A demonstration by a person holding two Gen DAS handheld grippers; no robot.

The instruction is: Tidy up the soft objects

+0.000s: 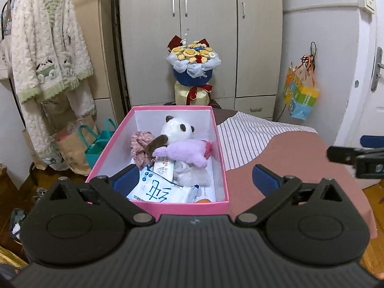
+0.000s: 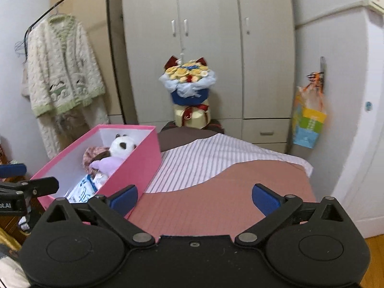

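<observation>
Bouquet beyond pink box of plush toys (panda topmost), both hand-held grippers released, empty.

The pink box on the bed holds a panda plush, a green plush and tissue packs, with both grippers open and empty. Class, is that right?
Not quite: the left wrist view shows the plush beside the panda plush in the pink box is purple, not green. The rest stands.
</observation>
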